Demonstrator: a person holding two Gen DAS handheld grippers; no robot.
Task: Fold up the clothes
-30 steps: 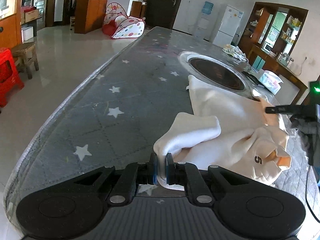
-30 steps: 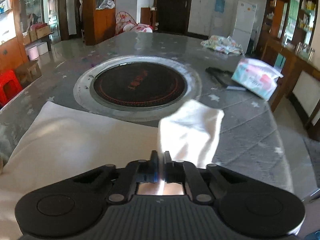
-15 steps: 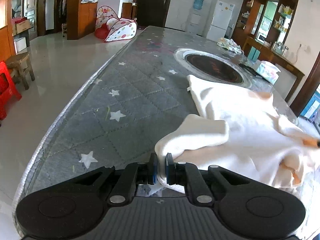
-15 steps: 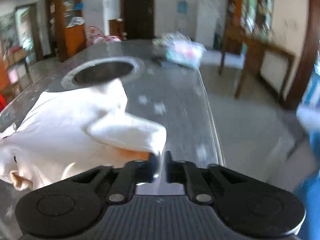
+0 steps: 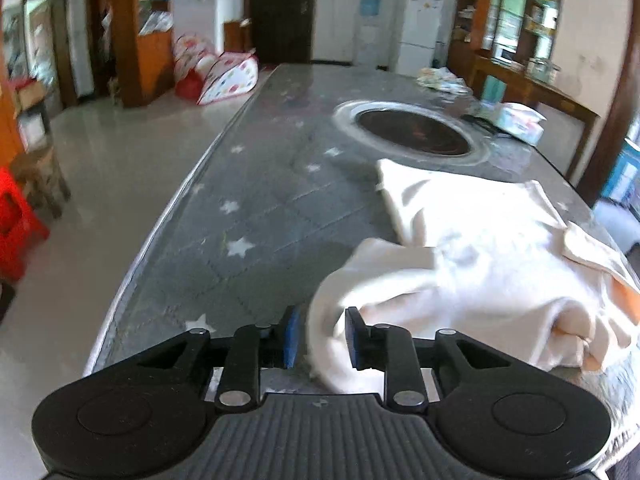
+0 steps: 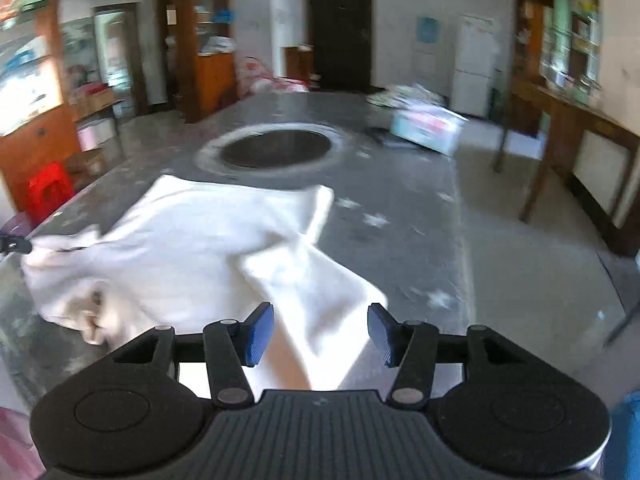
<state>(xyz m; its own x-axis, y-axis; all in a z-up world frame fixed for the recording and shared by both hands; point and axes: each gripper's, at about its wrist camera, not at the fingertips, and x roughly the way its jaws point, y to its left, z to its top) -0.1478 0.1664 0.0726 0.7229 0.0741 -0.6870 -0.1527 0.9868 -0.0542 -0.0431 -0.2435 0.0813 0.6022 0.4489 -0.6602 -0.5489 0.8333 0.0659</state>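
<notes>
A cream-white garment lies crumpled on the grey star-patterned table, with peach-coloured parts at its right side. In the left wrist view one sleeve loops toward me and passes between the blue pads of my left gripper, whose jaws stand apart. In the right wrist view the garment spreads to the left, and the other sleeve lies on the table between the separated pads of my right gripper. Neither gripper pinches the cloth.
A round dark hob is set in the table beyond the garment. A tissue pack and a patterned cloth lie at the far end. The table's edges run close on both sides. A red stool stands on the floor.
Both grippers were shut on the sleeves and now stand open. The sleeves have dropped onto the table. The right gripper swung round and now faces the hob again.
</notes>
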